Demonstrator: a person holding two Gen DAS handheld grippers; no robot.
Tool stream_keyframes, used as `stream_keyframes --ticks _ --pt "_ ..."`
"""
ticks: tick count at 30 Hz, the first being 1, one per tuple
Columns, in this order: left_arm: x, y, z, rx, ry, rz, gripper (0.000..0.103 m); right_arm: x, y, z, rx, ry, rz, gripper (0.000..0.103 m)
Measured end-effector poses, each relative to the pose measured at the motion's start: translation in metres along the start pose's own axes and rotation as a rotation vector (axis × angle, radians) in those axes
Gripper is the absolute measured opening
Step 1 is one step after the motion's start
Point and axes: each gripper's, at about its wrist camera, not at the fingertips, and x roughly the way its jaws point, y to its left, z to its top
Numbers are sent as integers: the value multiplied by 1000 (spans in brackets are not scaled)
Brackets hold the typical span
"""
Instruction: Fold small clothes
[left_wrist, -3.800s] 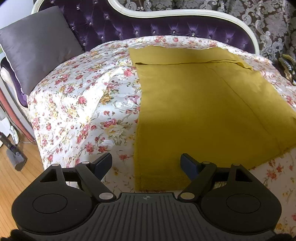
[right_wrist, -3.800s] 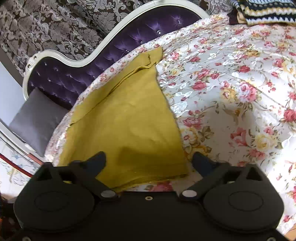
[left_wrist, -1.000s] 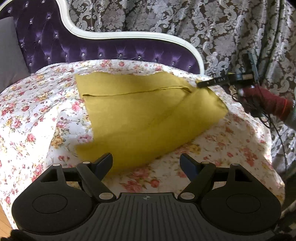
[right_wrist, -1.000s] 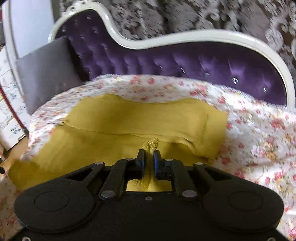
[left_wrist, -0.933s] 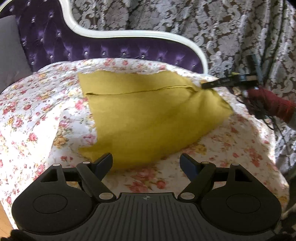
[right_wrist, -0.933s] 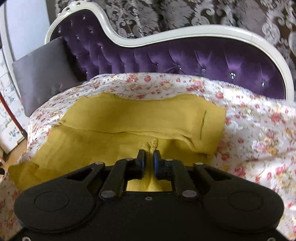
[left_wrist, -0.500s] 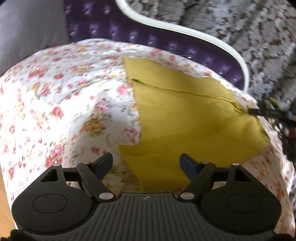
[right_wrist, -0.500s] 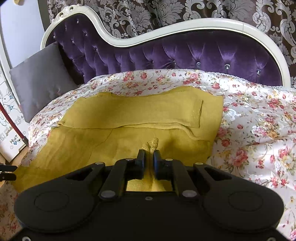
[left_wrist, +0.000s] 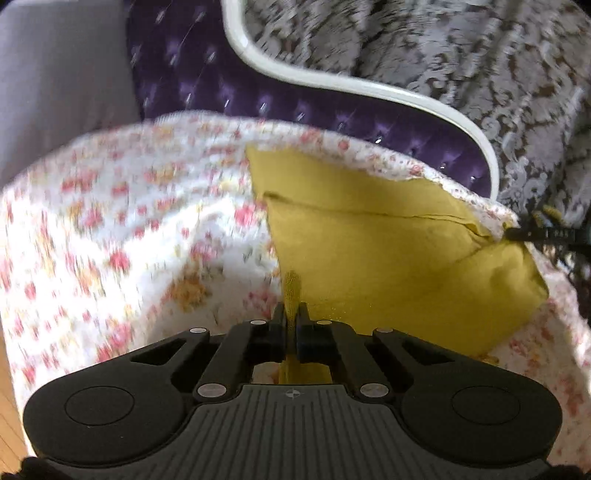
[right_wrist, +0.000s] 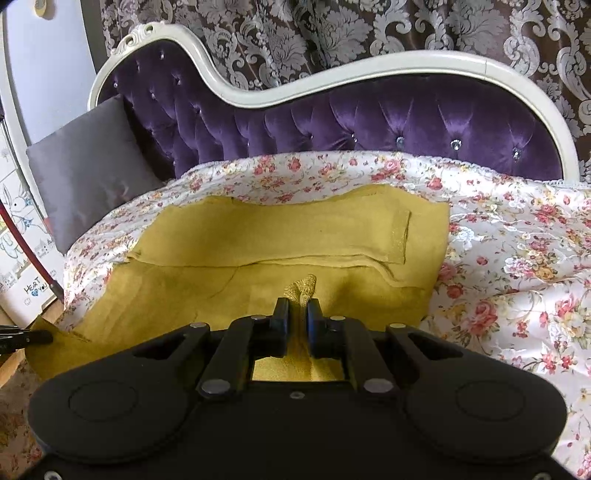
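1. The left gripper and right gripper are each pinching a corner of the mustard-yellow knit garment, which is lying on the floral bedspread.
2. Judged step: carrying the near edge toward the far, already folded band; the next move calls for level, matched travel.
3. Only the right view is showing the grey cushion sharply; the left view is blurring.

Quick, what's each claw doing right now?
Left claw: closed on the mustard cloth.
Right claw: closed on the same cloth.

Two low, close wrist views facing the purple headboard, sharing the yellow cloth
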Motion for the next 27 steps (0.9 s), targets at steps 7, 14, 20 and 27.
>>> stream_keyframes --ticks 7,14,20,27 --pt "-18 -14 21 57 -123 9 4 -22 2 2 5 -85 -31 16" --pt "-12 -9 75 67 -237 -13 4 -26 -10 26 12 -160 -84 16" --pt "20 -2 125 125 -306 -4 4 -5 -30 60 23 -205 -118 16" --pt "88 -9 170 71 -269 -7 4 46 -61 92 40 -191 -153 16"
